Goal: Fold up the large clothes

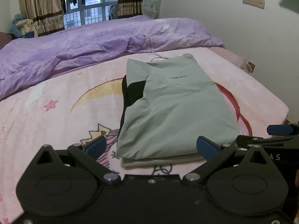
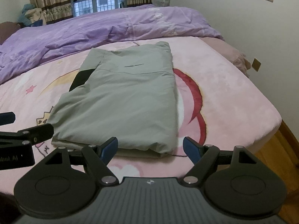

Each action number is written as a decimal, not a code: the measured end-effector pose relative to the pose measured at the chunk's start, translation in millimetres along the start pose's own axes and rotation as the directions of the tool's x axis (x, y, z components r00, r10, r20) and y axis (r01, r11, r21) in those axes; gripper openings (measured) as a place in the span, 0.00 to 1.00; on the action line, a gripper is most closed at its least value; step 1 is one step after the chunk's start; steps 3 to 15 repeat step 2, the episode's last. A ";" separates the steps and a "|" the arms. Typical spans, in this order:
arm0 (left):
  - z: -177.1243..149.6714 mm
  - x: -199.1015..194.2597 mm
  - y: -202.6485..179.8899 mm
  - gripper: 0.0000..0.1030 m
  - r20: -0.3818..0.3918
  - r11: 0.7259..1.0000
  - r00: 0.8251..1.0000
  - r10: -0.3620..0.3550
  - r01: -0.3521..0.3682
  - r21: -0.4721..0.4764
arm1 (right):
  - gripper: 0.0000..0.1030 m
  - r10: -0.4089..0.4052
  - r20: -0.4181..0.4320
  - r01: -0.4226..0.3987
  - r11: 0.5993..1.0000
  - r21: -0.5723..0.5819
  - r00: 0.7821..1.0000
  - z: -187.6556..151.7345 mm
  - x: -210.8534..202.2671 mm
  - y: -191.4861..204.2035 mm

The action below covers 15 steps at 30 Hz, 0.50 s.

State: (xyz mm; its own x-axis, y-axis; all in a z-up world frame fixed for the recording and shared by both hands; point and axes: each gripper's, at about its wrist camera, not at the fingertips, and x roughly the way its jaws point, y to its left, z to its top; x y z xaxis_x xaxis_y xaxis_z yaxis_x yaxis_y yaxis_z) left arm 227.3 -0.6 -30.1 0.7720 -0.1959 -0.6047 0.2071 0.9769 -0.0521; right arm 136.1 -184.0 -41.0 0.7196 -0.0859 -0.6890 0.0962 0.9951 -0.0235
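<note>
A grey-green jacket [image 1: 172, 110] with a black panel lies folded in a flat rectangle on the pink cartoon blanket [image 1: 56, 112]; it also shows in the right wrist view [image 2: 127, 100]. My left gripper [image 1: 151, 147] is open and empty, held just short of the jacket's near edge. My right gripper [image 2: 150, 147] is open and empty, in front of the jacket's near right corner. The right gripper's fingers [image 1: 280, 129] show at the right edge of the left wrist view, and the left gripper's fingers [image 2: 37, 130] at the left edge of the right wrist view.
A rumpled purple duvet [image 1: 93, 43] covers the far half of the bed. Behind it are curtains, a window [image 1: 89, 9] and hanging clothes. The white wall [image 1: 243, 33] is on the right. The bed's right edge [image 2: 269, 130] drops to a wooden floor [image 2: 280, 158].
</note>
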 end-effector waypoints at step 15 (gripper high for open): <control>0.1 -3.5 -2.1 1.00 0.015 1.000 1.000 0.012 -0.013 0.013 | 0.90 0.003 0.000 -0.003 1.000 -0.005 1.000 -0.8 -0.6 1.1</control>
